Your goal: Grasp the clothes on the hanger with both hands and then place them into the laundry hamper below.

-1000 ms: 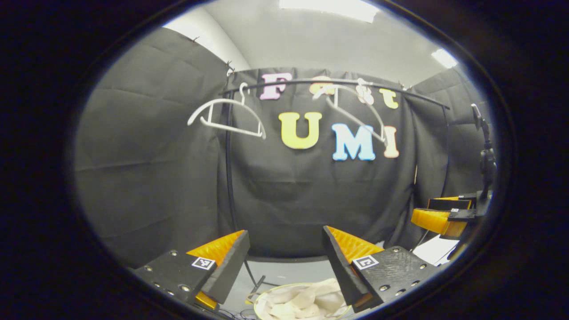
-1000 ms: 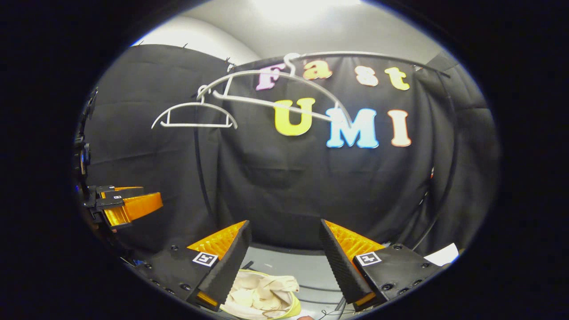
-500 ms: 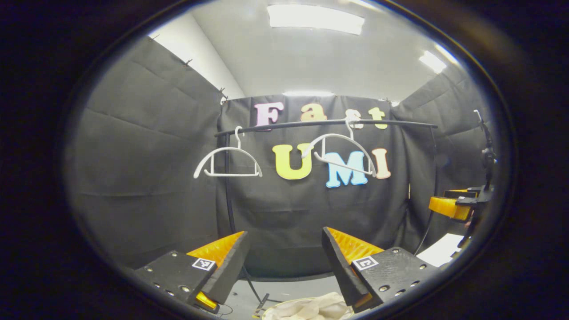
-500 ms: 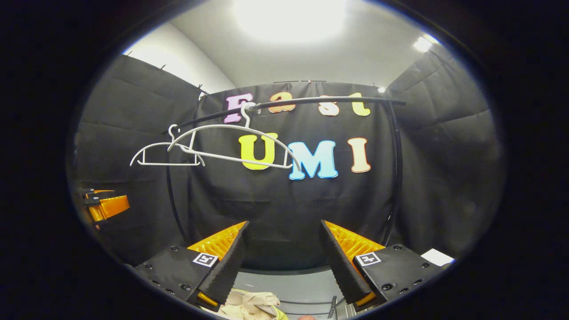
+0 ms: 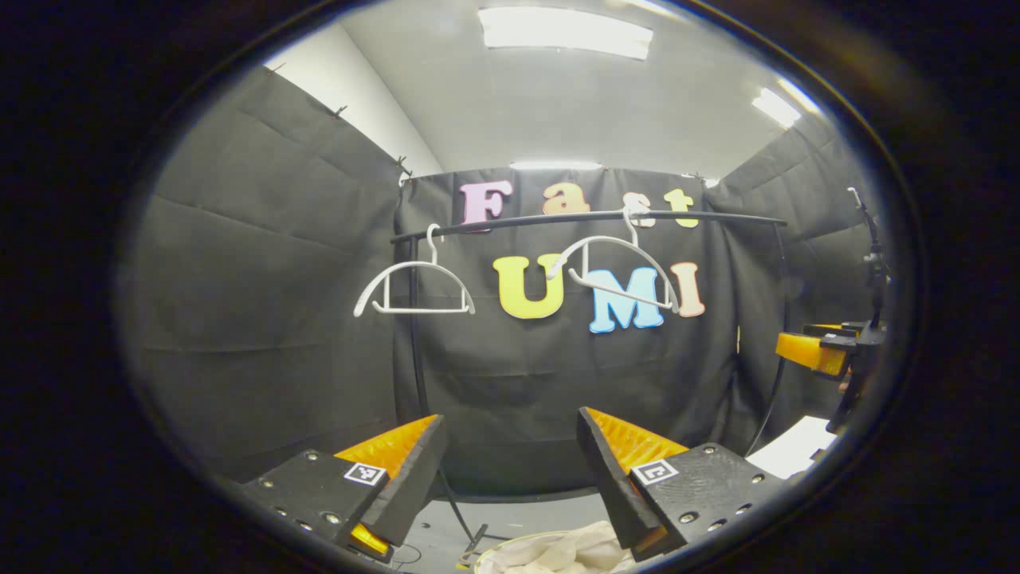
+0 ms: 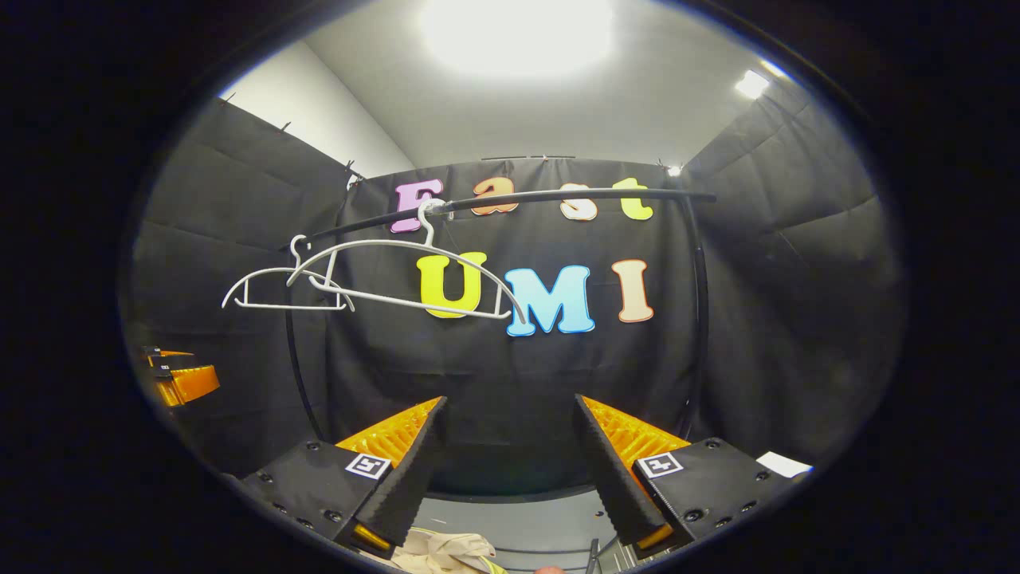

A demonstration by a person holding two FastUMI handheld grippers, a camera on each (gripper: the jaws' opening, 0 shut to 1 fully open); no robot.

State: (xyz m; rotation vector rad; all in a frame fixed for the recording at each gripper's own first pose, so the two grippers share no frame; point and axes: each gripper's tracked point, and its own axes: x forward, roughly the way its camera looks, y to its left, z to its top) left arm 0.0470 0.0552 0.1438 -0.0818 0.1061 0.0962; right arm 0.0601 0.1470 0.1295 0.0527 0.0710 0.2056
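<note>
Cream-white clothes (image 5: 558, 554) lie bunched in the laundry hamper (image 5: 498, 550), low between my left gripper's fingers; the same clothes (image 6: 442, 550) peek in at the bottom of the right gripper view. Two bare white hangers (image 5: 414, 287) (image 5: 617, 267) hang on the black rail (image 5: 590, 217). My left gripper (image 5: 510, 426) is open, nothing between its fingers, held well above the hamper. My right gripper (image 6: 510, 410) is open too, and bare. The right gripper (image 5: 813, 351) shows at the far right of the left gripper view, the left gripper (image 6: 179, 383) at the far left of the right gripper view.
The rail's black upright post (image 5: 414, 351) runs down to a foot on the grey floor (image 5: 518, 518) beside the hamper. A white sheet (image 5: 789, 450) lies at the right. A dark stand (image 5: 872, 271) rises at the far right edge.
Both grippers rose and tilted upward: the rail and hangers dropped lower in both views, and the hamper with the clothes slid toward the bottom edge. Both stayed open.
</note>
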